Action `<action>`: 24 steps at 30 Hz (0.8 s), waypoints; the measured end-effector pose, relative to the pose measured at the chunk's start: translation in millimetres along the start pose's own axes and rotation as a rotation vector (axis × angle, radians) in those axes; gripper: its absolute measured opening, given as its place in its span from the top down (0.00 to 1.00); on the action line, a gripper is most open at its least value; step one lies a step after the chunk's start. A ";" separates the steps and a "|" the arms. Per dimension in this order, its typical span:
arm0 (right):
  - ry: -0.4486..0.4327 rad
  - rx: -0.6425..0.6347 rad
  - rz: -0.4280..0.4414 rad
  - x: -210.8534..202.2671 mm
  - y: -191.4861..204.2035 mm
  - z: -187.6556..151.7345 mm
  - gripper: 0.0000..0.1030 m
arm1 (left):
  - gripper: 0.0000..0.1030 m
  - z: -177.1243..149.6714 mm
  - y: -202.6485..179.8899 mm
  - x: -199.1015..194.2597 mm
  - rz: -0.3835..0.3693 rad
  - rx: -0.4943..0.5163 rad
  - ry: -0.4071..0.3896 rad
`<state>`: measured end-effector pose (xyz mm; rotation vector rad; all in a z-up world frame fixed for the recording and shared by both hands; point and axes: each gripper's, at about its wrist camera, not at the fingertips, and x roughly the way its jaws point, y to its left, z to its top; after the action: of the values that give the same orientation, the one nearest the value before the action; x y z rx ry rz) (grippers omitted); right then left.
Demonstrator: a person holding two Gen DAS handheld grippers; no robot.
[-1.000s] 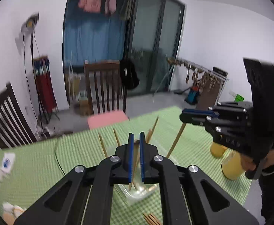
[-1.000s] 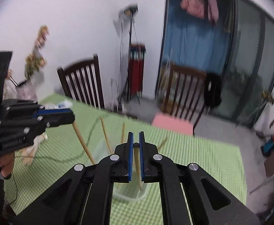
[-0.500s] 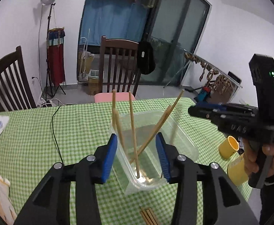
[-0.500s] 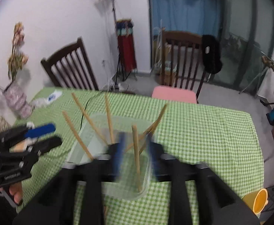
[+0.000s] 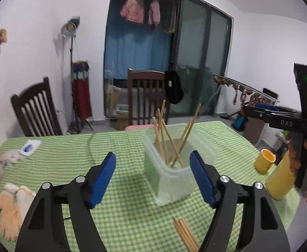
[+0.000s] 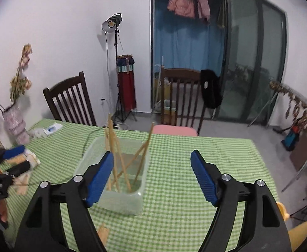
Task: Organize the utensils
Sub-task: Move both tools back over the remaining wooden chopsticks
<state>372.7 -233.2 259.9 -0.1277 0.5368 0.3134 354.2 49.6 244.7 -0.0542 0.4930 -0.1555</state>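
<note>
A clear plastic container (image 5: 174,176) stands on the green checked tablecloth (image 5: 73,159) with several wooden chopsticks (image 5: 166,142) leaning upright in it. More chopsticks (image 5: 185,235) lie flat on the cloth in front of it. My left gripper (image 5: 153,178) is open and empty, just in front of the container. My right gripper (image 6: 152,178) is open and empty; the container (image 6: 120,180) with its chopsticks (image 6: 113,147) sits behind its left finger. The right gripper also shows at the right of the left wrist view (image 5: 279,115).
Two yellow cups (image 5: 264,160) stand at the table's right edge. Cloth gloves (image 5: 12,201) and a vase of dried flowers (image 6: 15,124) are at the left. Dark wooden chairs (image 5: 147,96) stand behind the table. A cable (image 6: 90,138) runs across the cloth.
Both grippers have opened from shut and pulled back from the container. The chopsticks they held now stand in the container.
</note>
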 end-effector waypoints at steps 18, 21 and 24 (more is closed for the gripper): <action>-0.098 -0.051 -0.066 -56.5 39.3 -126.1 0.17 | 0.12 -121.4 -17.8 -94.5 0.037 -0.029 -0.078; -0.115 -0.075 -0.081 -63.8 49.8 -151.9 0.17 | 0.12 -147.4 -17.2 -99.1 0.033 -0.058 -0.086; -0.134 -0.060 -0.083 -72.9 59.0 -179.9 0.17 | 0.12 -171.9 -17.7 -103.0 0.065 -0.071 -0.111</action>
<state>207.4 -232.5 142.2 -0.1850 0.3882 0.2547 180.5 46.4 143.2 -0.1158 0.3884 -0.0711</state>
